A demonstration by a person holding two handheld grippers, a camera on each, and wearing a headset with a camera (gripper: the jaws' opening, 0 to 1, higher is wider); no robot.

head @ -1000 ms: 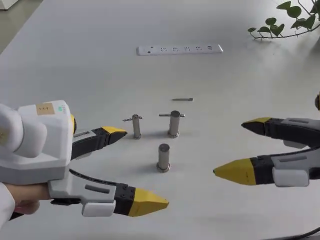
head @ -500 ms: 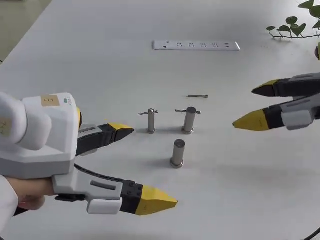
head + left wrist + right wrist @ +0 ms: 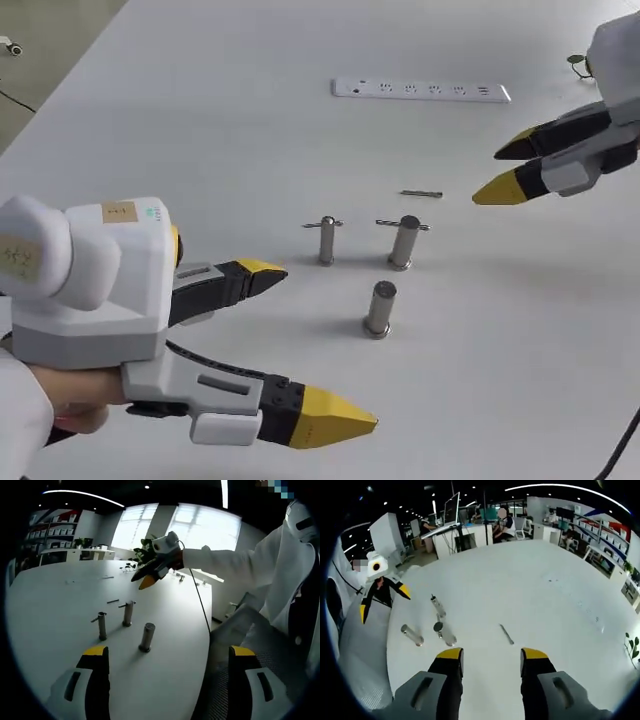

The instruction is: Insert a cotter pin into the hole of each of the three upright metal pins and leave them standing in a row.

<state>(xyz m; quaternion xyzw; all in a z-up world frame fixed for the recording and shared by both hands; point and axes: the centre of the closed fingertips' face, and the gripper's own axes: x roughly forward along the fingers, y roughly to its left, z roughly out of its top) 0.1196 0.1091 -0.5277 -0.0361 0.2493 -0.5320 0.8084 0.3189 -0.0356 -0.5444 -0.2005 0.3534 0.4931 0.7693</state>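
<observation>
**Head view, then each gripper view: both tools open and empty, one cotter pin loose**

Head view: the yellow-tipped, black-jawed left gripper (image 3: 330,347) hangs over the white table (image 3: 200,130), jaws wide apart, holding nothing. Ahead of its tips stands the bare silver metal pin (image 3: 380,308), upright. Farther out from that tool stand the two silver metal pins with cotter pins through their heads (image 3: 327,240), side by side. The right gripper (image 3: 486,178) hovers with its jaws apart and empty. The thin grey loose cotter pin (image 3: 421,194) lies flat on the table near its lower tip. A white power strip (image 3: 420,91) lies well beyond both tools.

Left gripper view: its own jaws stand far apart. The bare silver metal pin (image 3: 147,637) stands just ahead between them, with the fitted pair beyond. The loose cotter pin (image 3: 113,601) lies farther on, under the right gripper (image 3: 141,581), which a white sleeve (image 3: 235,565) holds aloft.

Right gripper view: its jaws are parted. The loose cotter pin (image 3: 506,634) lies just ahead between them, apart from both. The left gripper (image 3: 384,604) shows beyond the three pins.
</observation>
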